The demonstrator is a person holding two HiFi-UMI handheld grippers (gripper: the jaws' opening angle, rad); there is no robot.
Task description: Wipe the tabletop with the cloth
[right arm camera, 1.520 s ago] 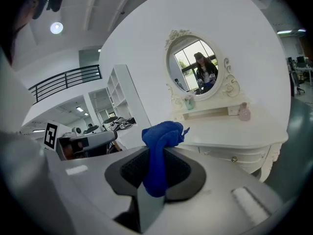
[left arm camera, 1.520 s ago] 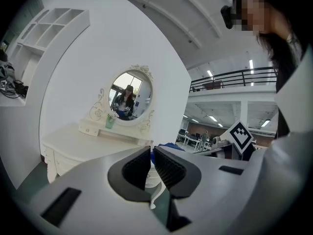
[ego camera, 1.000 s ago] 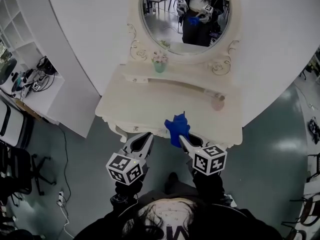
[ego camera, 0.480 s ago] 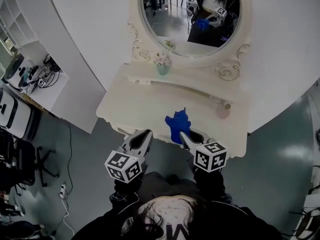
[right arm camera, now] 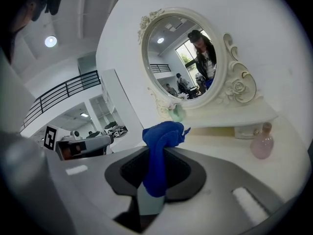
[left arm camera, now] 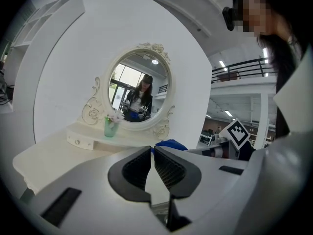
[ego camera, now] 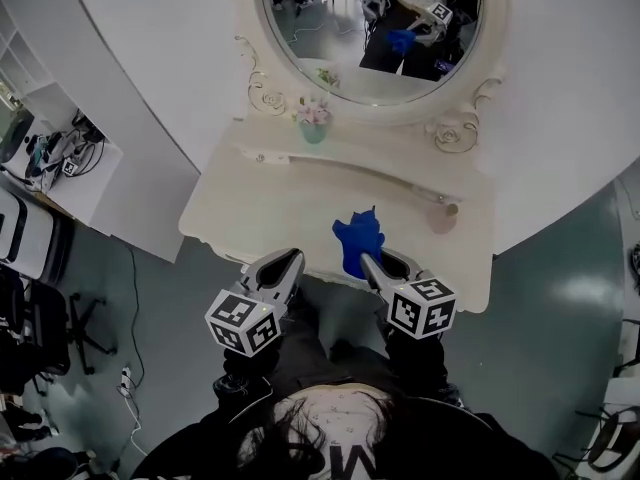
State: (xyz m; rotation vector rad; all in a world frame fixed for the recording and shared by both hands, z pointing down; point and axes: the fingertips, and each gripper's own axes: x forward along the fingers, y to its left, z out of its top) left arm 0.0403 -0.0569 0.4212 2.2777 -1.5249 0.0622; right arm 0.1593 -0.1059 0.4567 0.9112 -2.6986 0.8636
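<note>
A blue cloth (ego camera: 357,243) is pinched in my right gripper (ego camera: 368,261), bunched upward over the front edge of the cream dressing tabletop (ego camera: 270,213). In the right gripper view the cloth (right arm camera: 159,153) hangs between the shut jaws of the right gripper (right arm camera: 155,177). My left gripper (ego camera: 290,260) hovers at the table's front edge, left of the cloth, its jaws shut with nothing between them. In the left gripper view, that left gripper (left arm camera: 152,155) shows closed pads, and the cloth (left arm camera: 170,144) peeks out just beyond them.
An oval mirror (ego camera: 370,28) stands at the back of the table. A small green vase with flowers (ego camera: 313,125) sits on the raised shelf. A pink bottle (ego camera: 437,215) stands at the right. A white shelf unit with cables (ego camera: 60,158) is at the left.
The view has shifted slightly; both grippers stay at the table's front edge, and the cloth remains held in the right gripper.
</note>
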